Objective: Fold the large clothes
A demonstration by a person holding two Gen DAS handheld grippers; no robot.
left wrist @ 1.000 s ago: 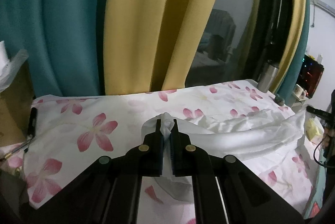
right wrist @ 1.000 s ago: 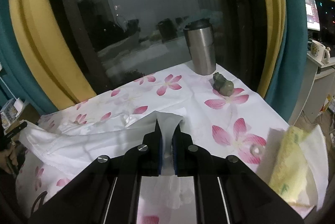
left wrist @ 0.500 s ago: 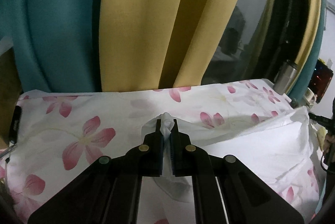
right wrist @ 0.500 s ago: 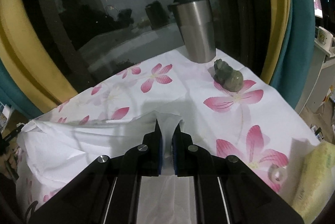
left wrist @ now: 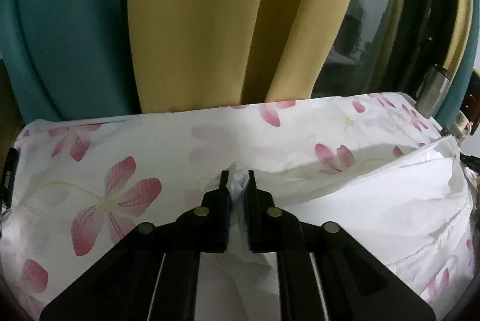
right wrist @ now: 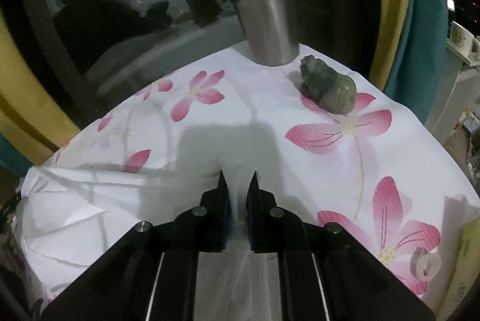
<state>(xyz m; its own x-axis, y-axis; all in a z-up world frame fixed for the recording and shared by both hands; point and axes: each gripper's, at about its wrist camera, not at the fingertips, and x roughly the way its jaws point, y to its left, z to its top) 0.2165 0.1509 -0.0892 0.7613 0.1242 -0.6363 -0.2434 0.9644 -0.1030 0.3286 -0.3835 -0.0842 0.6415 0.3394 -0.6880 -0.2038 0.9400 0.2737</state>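
Left wrist view: the black left gripper [left wrist: 238, 180] points down at a table w/ a white cloth printed w/ pink flowers [left wrist: 120, 171]. Its 2 fingers [left wrist: 223, 186] are opening, but a bunched bit of the big white garment [left wrist: 375, 210] is between the blue pads and looks pinched there. The rest of the garment lies in a puffy fold to the right, on top of the flower cloth. Behind the table hang a yellow curtain [left wrist: 210, 21] and a teal curtain [left wrist: 66, 36]. A silver metal cup [left wrist: 433, 90] stands at the far right corner, small in this view.

Right wrist view: the black right gripper [right wrist: 238, 180] also points down at the table. Its jaws are opening a little, w/ a thin strip of the same white garment [right wrist: 84, 210] between the pads; it's blurry, so how hard they press is tough to see. The garment spreads to the left of the gripper. Past it, the silver metal cup [right wrist: 264, 12] stands upright at the table's far edge, near the dark window [right wrist: 105, 6]. Just beside the cup sits a small green stone frog [right wrist: 328, 87], on the flower cloth [right wrist: 345, 135].
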